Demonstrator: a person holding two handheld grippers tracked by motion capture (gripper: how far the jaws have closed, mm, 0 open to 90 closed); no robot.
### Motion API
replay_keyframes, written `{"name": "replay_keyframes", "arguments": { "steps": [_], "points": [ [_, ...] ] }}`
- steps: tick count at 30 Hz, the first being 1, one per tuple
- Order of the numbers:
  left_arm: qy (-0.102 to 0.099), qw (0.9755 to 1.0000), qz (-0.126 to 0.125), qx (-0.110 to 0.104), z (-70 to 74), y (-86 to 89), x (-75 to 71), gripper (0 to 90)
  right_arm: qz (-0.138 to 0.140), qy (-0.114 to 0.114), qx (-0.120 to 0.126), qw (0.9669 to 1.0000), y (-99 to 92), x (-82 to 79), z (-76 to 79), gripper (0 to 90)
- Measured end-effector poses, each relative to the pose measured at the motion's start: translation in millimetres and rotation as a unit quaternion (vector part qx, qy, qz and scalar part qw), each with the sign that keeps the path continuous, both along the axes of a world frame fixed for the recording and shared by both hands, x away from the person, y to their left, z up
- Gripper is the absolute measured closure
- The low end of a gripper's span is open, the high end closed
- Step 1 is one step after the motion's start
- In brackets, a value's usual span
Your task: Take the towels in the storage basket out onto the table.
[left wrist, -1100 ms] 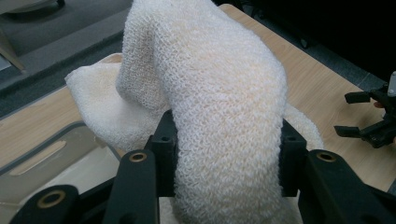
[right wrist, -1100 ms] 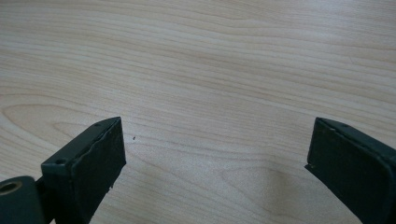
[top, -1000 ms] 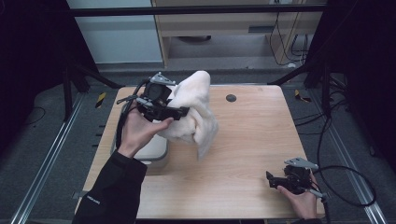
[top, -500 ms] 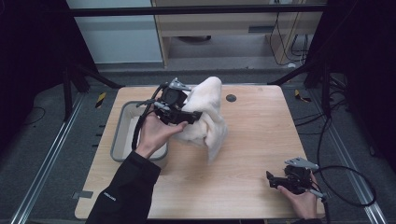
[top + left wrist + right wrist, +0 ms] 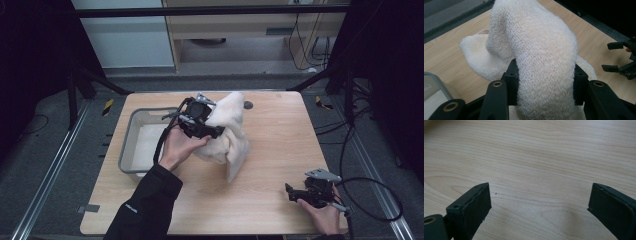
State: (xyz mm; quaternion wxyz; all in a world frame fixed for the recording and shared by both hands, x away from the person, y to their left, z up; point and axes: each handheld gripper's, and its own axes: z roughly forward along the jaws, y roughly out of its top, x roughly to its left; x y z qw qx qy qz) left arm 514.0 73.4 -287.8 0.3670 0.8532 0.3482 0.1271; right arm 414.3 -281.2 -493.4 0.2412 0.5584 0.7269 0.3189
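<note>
Left claw point(image 5: 544, 77) clamped on the cream knitted cloth point(image 5: 227, 130); in the left gripper view a thick fold of it fills the gap between both pads point(image 5: 511, 80), which press into the weave from either side. Firm hold, no slack at the grip.

Position, taken from the grey tray point(image 5: 131, 150): cloth is just beside the tray's right wall, outside it. Upper part is lifted in my left claw point(image 5: 200, 120); lower part trails down onto the table point(image 5: 280, 150), its tail pointing away from the tray toward the near edge. In the left gripper view part of the cloth lies spread on the wood beyond the held fold.

Tray: pale inside. I cannot tell whether that is bare floor or something lying in it.

Right claw point(image 5: 302, 192) well apart from the tray, at the near right corner of the table, resting low. Jaws wide apart; right gripper view gives bare wood grain between them point(image 5: 539, 202). Holding nothing.

Progress, my judgement: cloth is picked up and secured, one-handed. It is neither settled flat on the table nor in the tray, so the placing is still open. Right claw has no share in the work yet.
</note>
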Motion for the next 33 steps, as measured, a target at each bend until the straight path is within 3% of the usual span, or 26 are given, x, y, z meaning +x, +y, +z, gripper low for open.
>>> {"name": "replay_keyframes", "arguments": {
  "steps": [15, 26, 33],
  "points": [
    [0.022, 0.9997, -0.011, 0.007, -30.0, -21.0, 5.4, 53.9, 0.001, -0.002, -0.002, 1.0000, -0.1, -0.2, -0.4, 4.3],
    [0.032, 0.9993, -0.013, 0.010, -46.2, -27.1, 8.2, 53.2, 0.000, -0.001, -0.002, 1.0000, 0.0, -0.2, -0.4, 4.3],
    [0.044, 0.9988, -0.015, 0.015, -64.2, -32.1, 11.5, 52.6, 0.001, 0.000, -0.004, 1.0000, 0.1, -0.1, -0.8, 4.2]
  ]
}}
